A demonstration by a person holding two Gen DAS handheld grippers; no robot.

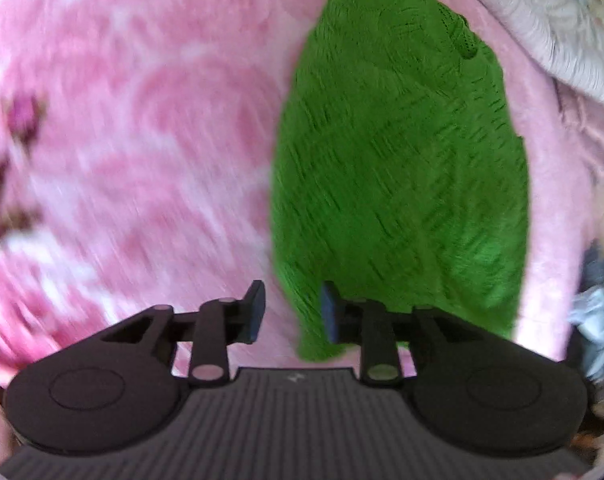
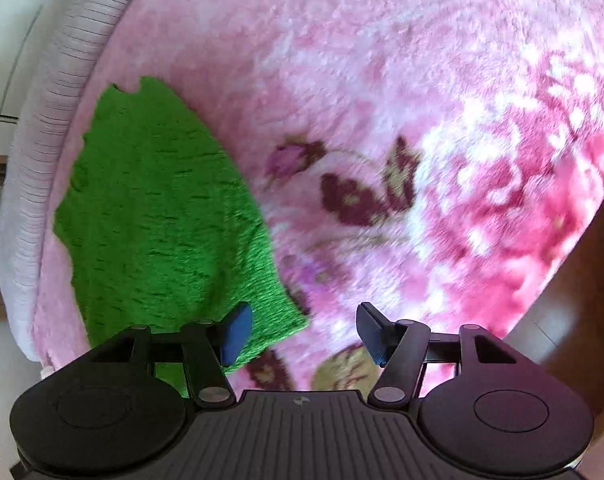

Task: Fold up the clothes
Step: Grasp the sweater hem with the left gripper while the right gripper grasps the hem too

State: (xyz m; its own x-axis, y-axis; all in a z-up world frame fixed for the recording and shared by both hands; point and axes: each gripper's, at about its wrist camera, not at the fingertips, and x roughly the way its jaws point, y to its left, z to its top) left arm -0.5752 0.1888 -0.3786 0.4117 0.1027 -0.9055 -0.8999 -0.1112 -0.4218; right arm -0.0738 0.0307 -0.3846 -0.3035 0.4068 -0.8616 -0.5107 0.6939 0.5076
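A bright green knitted garment (image 1: 398,168) lies folded and flat on a pink flowered blanket (image 1: 142,140). In the left wrist view my left gripper (image 1: 292,312) is open and empty, hovering over the garment's near left corner. In the right wrist view the same garment (image 2: 162,220) lies at the left. My right gripper (image 2: 302,332) is open and empty, its left finger (image 2: 236,334) over the garment's near right corner and its right finger over bare blanket (image 2: 382,100).
A pale ribbed bed edge or cover (image 2: 42,120) runs along the far side of the garment, also in the left wrist view (image 1: 550,40). Bluish-grey clothes (image 1: 594,312) lie at the right edge. Brown floor or furniture (image 2: 582,312) shows beyond the blanket's right edge.
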